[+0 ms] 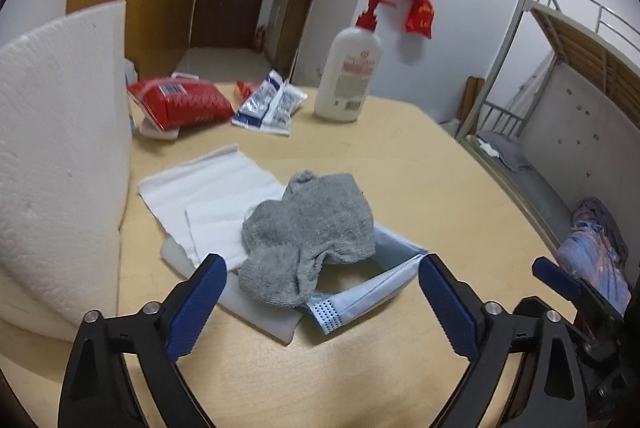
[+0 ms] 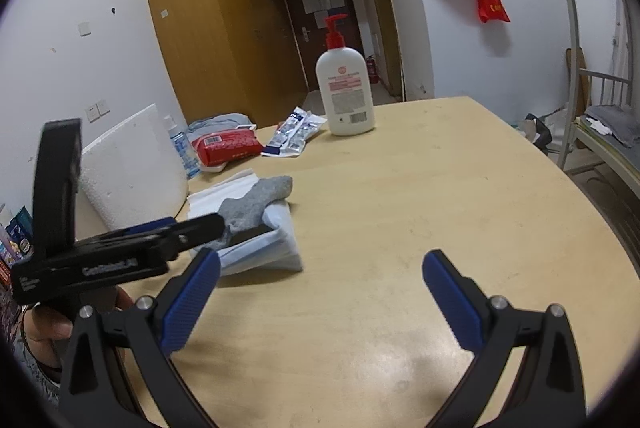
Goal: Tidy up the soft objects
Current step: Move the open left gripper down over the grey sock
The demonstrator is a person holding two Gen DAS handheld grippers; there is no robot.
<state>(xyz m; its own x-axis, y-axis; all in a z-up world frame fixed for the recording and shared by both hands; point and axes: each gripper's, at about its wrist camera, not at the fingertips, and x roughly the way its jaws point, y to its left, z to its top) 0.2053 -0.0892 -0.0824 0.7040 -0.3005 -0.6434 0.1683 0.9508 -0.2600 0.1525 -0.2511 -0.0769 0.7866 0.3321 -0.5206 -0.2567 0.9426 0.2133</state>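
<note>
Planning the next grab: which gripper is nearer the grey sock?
Left. The left gripper has open jaws flanking the grey sock; the right gripper hovers open over bare table, off to the sock's side.

Walls: white walls (image 2: 460, 59) are enclosing the room
Far: dark brown door (image 2: 320, 11) is closing the hallway
Left: wooden wardrobe (image 2: 208, 27) is standing
Right: metal bunk bed (image 1: 560, 67) is standing
Near: light wooden table (image 2: 420, 187) is spreading

On the pale wooden surface (image 1: 420, 163): one crumpled grey knit sock (image 1: 308, 232), one light-blue pleated face mask (image 1: 360, 288), two white paper tissues (image 1: 208, 187), one white pump bottle with red dispenser (image 1: 348, 71), one red plastic packet (image 1: 180, 103), probably two blue-white foil sachets (image 1: 268, 105), one white paper-towel roll (image 1: 52, 155).
</note>
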